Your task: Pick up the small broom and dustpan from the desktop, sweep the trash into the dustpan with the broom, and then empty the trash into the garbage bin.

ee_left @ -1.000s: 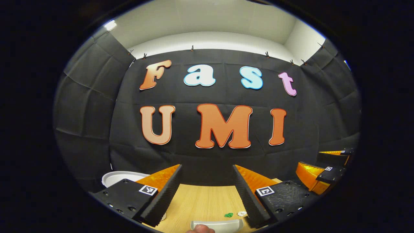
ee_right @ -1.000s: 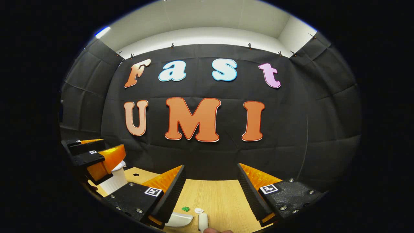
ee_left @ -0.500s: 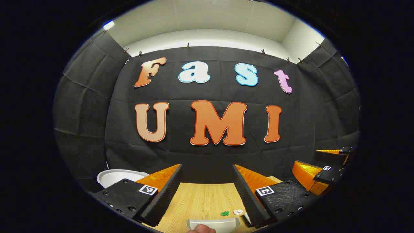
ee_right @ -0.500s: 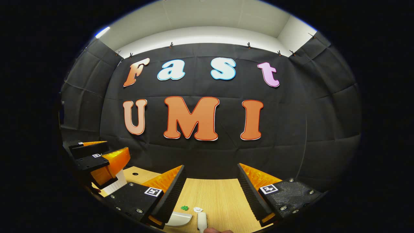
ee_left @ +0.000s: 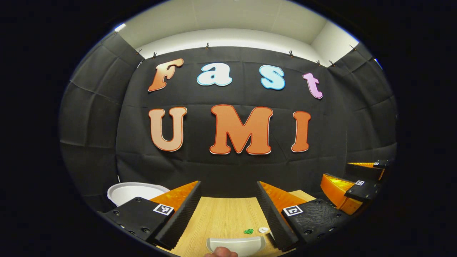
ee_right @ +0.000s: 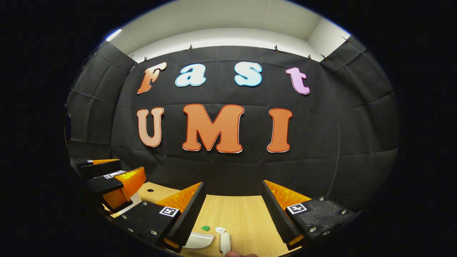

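Observation:
In the left gripper view my left gripper [ee_left: 228,186] stands open above the wooden desktop [ee_left: 217,217], with nothing between its fingers. A white dustpan [ee_left: 236,245] lies at the bottom edge, with a person's fingertip [ee_left: 221,252] on it. Green trash [ee_left: 248,231] and white trash [ee_left: 263,230] lie just beyond it. The right gripper [ee_left: 353,184] hangs at the far right. In the right gripper view my right gripper [ee_right: 232,185] is open over the dustpan [ee_right: 199,240], a slim white broom handle [ee_right: 225,242] and the green trash [ee_right: 205,227]. The left gripper [ee_right: 116,176] is off to the left.
A white garbage bin [ee_left: 132,190] stands at the table's far left corner, and part of the bin [ee_right: 135,198] peeks out behind the left gripper in the right gripper view. The desktop has a small hole [ee_right: 150,190]. Black cloth walls close in the table's far side.
Both views have tipped slightly downward, so more of the desktop and dustpan shows. Both grippers stay open, and the trash has not moved.

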A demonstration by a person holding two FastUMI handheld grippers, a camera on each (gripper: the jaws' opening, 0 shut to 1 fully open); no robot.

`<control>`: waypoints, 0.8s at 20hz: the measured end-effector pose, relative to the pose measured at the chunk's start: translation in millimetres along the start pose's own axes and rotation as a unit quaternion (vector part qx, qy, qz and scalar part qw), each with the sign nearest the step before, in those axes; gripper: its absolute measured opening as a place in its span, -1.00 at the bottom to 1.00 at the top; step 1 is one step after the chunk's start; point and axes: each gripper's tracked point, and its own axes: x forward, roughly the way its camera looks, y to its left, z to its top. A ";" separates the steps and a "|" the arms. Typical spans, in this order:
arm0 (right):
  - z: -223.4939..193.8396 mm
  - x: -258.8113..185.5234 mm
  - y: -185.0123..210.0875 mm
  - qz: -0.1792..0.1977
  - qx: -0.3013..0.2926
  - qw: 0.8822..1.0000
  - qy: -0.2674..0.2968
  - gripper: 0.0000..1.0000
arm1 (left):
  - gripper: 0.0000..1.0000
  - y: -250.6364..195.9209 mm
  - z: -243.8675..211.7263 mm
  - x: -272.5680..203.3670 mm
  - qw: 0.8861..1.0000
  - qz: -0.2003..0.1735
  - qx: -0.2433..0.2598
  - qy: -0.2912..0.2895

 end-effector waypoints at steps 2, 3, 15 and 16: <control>-1.8 -1.1 -1.8 -0.006 -0.002 1.000 0.002 0.87 | 0.90 -0.9 -1.4 -0.7 1.000 -0.004 -0.001 0.002; -3.3 -1.1 -2.2 -0.008 -0.002 1.000 0.004 0.87 | 0.90 -0.2 -1.6 -0.4 1.000 -0.005 -0.003 0.003; -18.4 -10.0 21.8 -0.046 0.001 0.998 0.040 0.87 | 0.90 32.5 -23.8 3.9 0.999 -0.025 -0.022 0.028; -20.7 -10.6 23.8 -0.051 0.001 0.998 0.044 0.87 | 0.90 34.0 -27.2 3.1 0.999 -0.031 -0.021 0.031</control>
